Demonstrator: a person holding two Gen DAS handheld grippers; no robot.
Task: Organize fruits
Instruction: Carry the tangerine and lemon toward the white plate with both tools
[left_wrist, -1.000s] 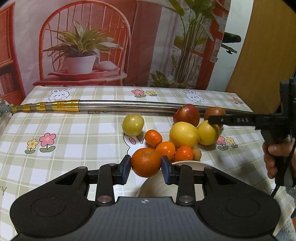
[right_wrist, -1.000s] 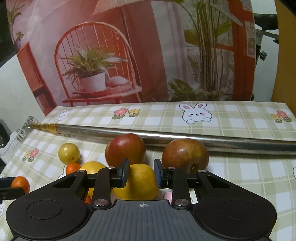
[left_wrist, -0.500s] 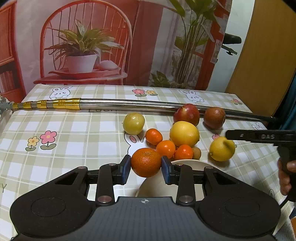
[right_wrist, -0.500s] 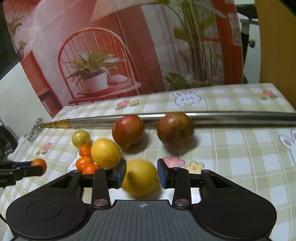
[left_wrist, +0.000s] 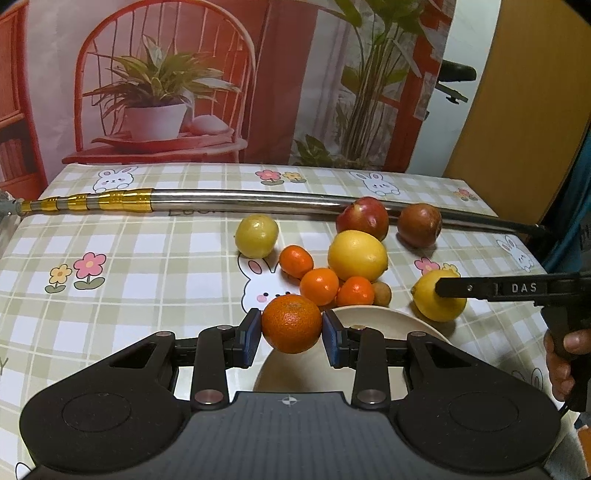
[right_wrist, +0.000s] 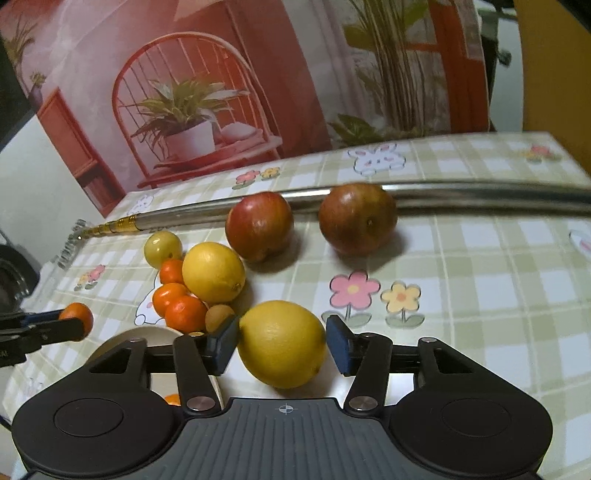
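On a checked tablecloth (left_wrist: 155, 266) printed with rabbits and flowers, two hand-held grippers work a scatter of fruit. The left gripper (left_wrist: 291, 334) holds an orange (left_wrist: 291, 323) pinched between its blue pads, poised above the near rim of a cream plate (left_wrist: 376, 319). The right gripper (right_wrist: 282, 341) straddles a lemon (right_wrist: 281, 342) that lies on the cloth just beside the plate; its jaws are opening, and a sliver of daylight shows between the right pad and the rind, so the lemon sits between the fingers but is no longer squeezed.

The lemon looks firm and moderately heavy for its size, its waxy, pebbled skin likely a little slick — and being egg-shaped, it will probably roll if nudged off its long side. The safest hold appears to be across its widest middle, pads square to the rind, rather than near the pointed ends. The orange, rounder and rougher, seems to sit securely at its equator.

Beyond them, a second lemon (right_wrist: 213, 271), three tangerines (right_wrist: 177, 301), a small brown fruit (right_wrist: 218, 317) and a yellow-green fruit (right_wrist: 162, 248) cluster together, with two red apples (right_wrist: 259, 225) resting against a long metal pole (left_wrist: 240, 199) — all still loose on the table.
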